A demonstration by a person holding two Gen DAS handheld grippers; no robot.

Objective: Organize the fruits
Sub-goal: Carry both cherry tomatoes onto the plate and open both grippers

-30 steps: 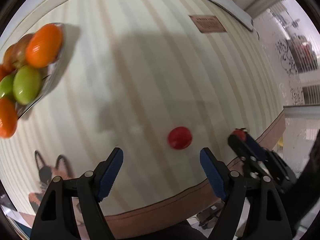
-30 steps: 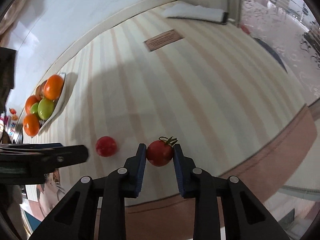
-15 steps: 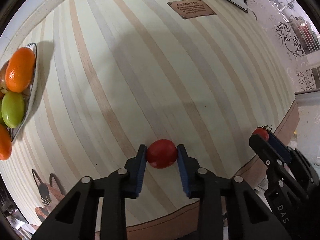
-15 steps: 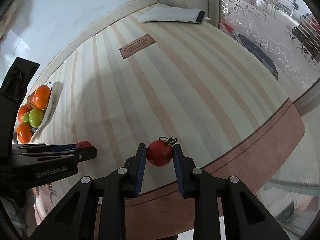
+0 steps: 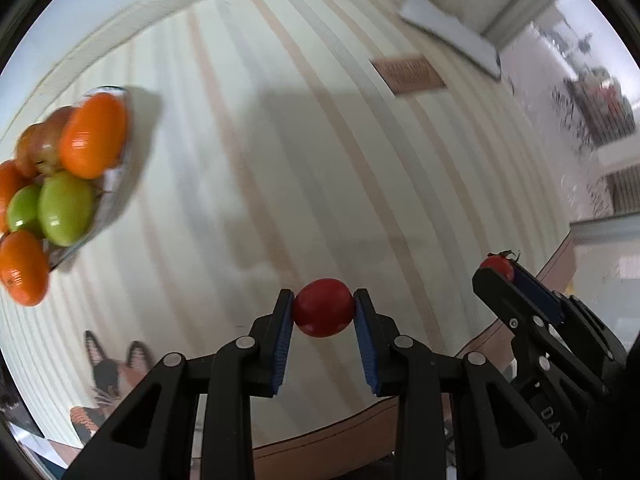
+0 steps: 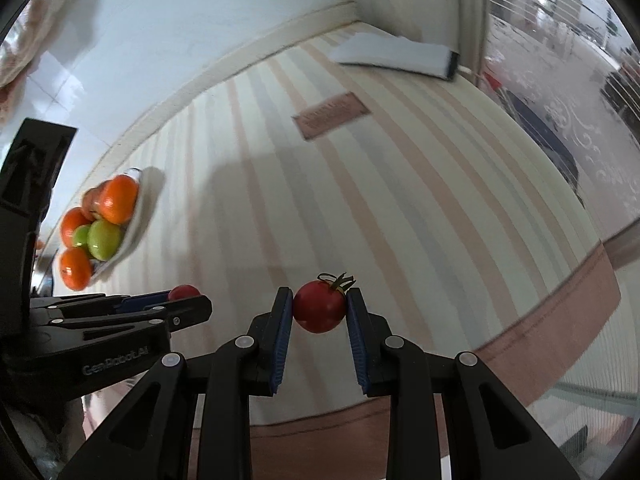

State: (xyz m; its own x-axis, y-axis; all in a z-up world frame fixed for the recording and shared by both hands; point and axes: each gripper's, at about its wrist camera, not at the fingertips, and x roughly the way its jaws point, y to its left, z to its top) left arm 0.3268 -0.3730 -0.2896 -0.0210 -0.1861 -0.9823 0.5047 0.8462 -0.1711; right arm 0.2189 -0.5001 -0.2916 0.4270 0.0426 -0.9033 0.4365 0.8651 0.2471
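My left gripper (image 5: 324,312) is shut on a smooth red tomato (image 5: 323,307), held just above the striped tablecloth (image 5: 312,152). My right gripper (image 6: 319,310) is shut on a second red tomato with a green stem (image 6: 319,305), also lifted off the cloth. Each gripper shows in the other's view: the right one (image 5: 505,273) at the lower right, the left one (image 6: 188,300) at the lower left. A plate of fruit (image 5: 118,184) with oranges (image 5: 94,136) and green fruits (image 5: 66,208) stands at the far left; in the right wrist view the plate (image 6: 138,216) lies left of centre.
A brown label (image 5: 408,73) is printed on the cloth at the back right, and a white flat book-like object (image 5: 448,36) lies beyond it by the wall. The table's brown front edge (image 5: 328,436) runs close below both grippers. A cat picture (image 5: 116,368) sits at the lower left.
My left gripper went from open, short of the tomato, to shut on it, then lifted it. The right gripper kept its tomato and rose a little. The plate now looks nearer in both views.
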